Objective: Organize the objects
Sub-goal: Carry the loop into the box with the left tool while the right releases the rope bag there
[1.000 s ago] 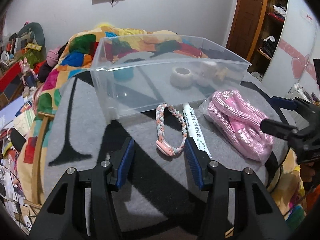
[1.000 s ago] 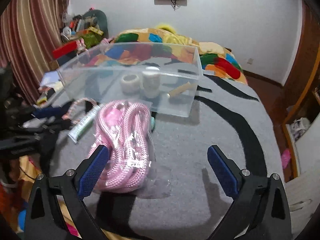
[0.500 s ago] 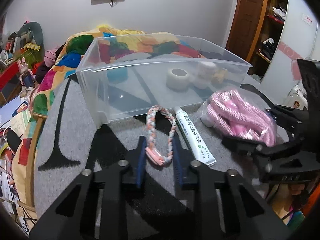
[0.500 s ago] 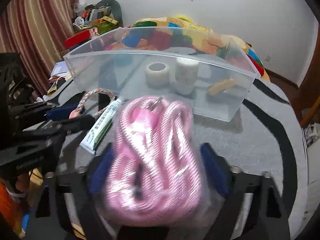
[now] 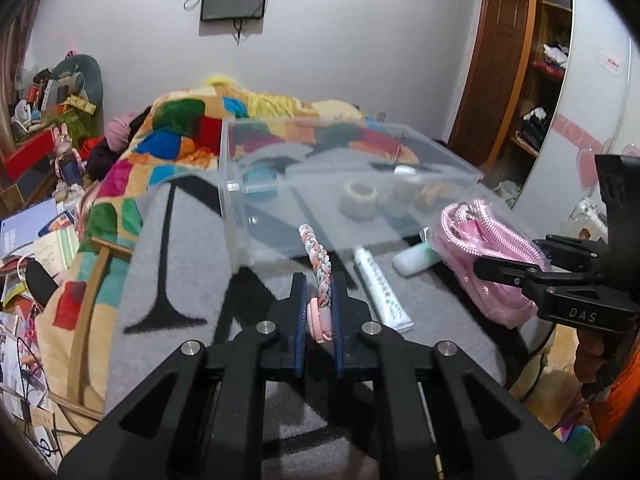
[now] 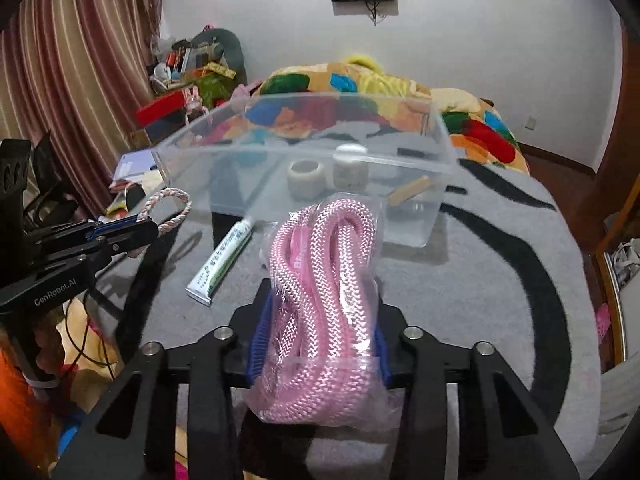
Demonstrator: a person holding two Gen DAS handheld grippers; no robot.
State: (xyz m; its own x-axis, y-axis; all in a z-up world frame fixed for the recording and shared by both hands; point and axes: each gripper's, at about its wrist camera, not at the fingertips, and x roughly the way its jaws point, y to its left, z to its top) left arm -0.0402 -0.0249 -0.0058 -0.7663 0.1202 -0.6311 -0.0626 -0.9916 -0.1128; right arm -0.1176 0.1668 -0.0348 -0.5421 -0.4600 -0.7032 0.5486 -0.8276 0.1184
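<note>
My left gripper (image 5: 319, 284) is shut on a braided pink-and-white bracelet (image 5: 318, 264) and holds it lifted above the grey rug; it also shows in the right wrist view (image 6: 166, 208). My right gripper (image 6: 320, 340) is shut on a bagged pink rope (image 6: 324, 300), lifted off the rug; the rope also shows in the left wrist view (image 5: 488, 256). A clear plastic bin (image 6: 436, 196) stands just beyond both, holding two tape rolls (image 6: 306, 174) and a wooden piece (image 6: 408, 190). A white tube (image 6: 222, 256) lies on the rug in front of the bin.
A small pale green bottle (image 5: 414, 260) lies beside the tube. A colourful blanket (image 5: 168, 136) covers the bed behind the bin. Clutter, papers and a red shelf (image 5: 32, 152) fill the left side; a wooden door and wardrobe (image 5: 516, 80) stand on the right.
Both grippers closed from open: the left onto the bracelet, the right onto the bagged rope. Both objects have been lifted off the rug, uncovering the small green bottle.
</note>
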